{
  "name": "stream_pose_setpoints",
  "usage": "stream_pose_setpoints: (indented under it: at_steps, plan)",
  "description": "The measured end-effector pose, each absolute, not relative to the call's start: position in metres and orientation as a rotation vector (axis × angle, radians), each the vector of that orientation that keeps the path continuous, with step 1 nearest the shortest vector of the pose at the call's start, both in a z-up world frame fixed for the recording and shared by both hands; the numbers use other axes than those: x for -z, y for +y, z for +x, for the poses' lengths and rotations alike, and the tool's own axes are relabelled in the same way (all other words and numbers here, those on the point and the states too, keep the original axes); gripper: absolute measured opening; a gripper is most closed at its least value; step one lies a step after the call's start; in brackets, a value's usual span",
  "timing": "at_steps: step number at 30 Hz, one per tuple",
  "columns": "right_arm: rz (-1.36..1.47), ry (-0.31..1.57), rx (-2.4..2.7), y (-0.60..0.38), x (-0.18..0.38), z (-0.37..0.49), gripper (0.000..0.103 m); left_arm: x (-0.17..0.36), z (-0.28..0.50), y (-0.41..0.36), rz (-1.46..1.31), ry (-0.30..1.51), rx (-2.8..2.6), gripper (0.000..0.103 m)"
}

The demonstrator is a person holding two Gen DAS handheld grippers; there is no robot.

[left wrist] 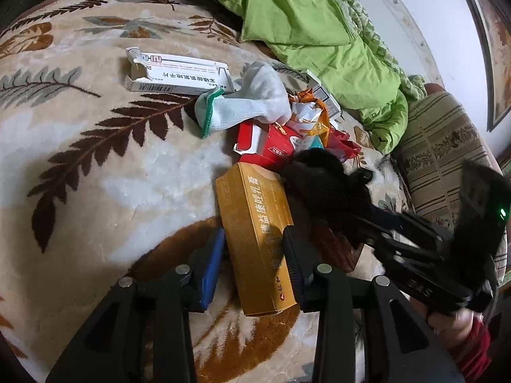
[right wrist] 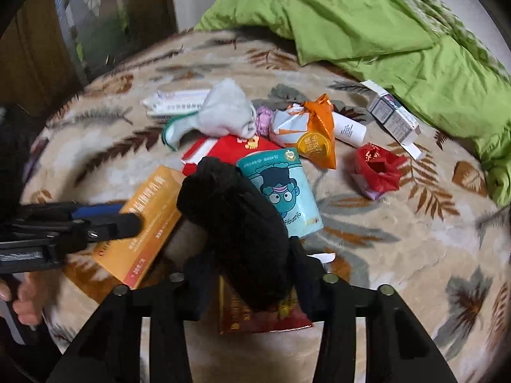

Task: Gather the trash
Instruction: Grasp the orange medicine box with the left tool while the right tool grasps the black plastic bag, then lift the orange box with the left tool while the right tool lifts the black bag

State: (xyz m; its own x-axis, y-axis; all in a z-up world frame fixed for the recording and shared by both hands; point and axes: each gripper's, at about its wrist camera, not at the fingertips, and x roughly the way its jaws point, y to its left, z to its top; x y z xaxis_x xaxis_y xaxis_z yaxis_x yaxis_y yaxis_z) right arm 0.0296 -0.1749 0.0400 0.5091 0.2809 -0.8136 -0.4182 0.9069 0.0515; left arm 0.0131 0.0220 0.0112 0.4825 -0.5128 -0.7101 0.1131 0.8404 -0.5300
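I judged the collecting barely begun. My left gripper (left wrist: 252, 252) was clamped on the gold carton (left wrist: 255, 239), which lay on the leaf-patterned blanket (left wrist: 95, 159). My right gripper (right wrist: 252, 274) was closed around a black sock (right wrist: 236, 220). The white box (left wrist: 179, 75), teal cup (right wrist: 282, 191), orange wrapper (right wrist: 316, 134), red wrapper (right wrist: 377, 169) and white bottle (right wrist: 348, 129) lay scattered on it; I saw no bin.

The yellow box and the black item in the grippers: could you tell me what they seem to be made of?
Yellow box: apparently thin printed cardboard, slightly glossy, with sharp folded edges and flat panels. Black item: probably soft fuzzy fabric, perhaps a sock; matte, limp and bulging between the fingers.
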Motion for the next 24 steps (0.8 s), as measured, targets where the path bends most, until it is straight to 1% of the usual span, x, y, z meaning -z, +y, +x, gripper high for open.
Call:
stream_pose_setpoints:
  at_steps: [2, 3, 8, 10, 12, 14, 15, 16, 17, 21, 24]
  plan:
    - [-0.073, 0.913, -0.383, -0.187, -0.048, 0.015, 0.036, -0.011, 0.013, 0.02, -0.437, 1.003, 0.396, 0.038]
    - [-0.034, 0.901, -0.368, -0.191, -0.052, 0.009, 0.036, -0.01, 0.013, 0.018, -0.431, 1.005, 0.392, 0.041]
    - [0.074, 0.824, -0.274, -0.202, -0.071, -0.036, 0.035, -0.012, 0.011, 0.002, -0.348, 0.992, 0.375, 0.052]
    - [0.095, 0.804, -0.208, -0.203, -0.075, -0.054, 0.035, -0.015, 0.008, -0.008, -0.295, 0.982, 0.378, 0.069]
    - [0.117, 0.769, -0.154, -0.2, -0.08, -0.074, 0.035, -0.017, 0.003, -0.019, -0.232, 0.968, 0.369, 0.074]
    - [0.115, 0.738, -0.1, -0.199, -0.085, -0.086, 0.035, -0.018, -0.002, -0.03, -0.136, 0.948, 0.338, 0.074]
    - [0.126, 0.702, -0.077, -0.202, -0.092, -0.092, 0.035, -0.017, -0.003, -0.033, -0.104, 0.945, 0.33, 0.071]
    - [0.143, 0.678, -0.064, -0.206, -0.096, -0.097, 0.035, -0.016, -0.002, -0.034, -0.084, 0.942, 0.317, 0.06]
    - [0.159, 0.676, -0.057, -0.208, -0.097, -0.1, 0.035, -0.016, -0.002, -0.034, -0.063, 0.938, 0.3, 0.058]
    - [0.234, 0.711, -0.062, -0.212, -0.088, -0.108, 0.035, -0.016, -0.001, -0.028, -0.079, 0.927, 0.293, 0.055]
    - [0.255, 0.704, -0.054, -0.212, -0.086, -0.113, 0.035, -0.018, -0.005, -0.026, -0.087, 0.911, 0.295, 0.053]
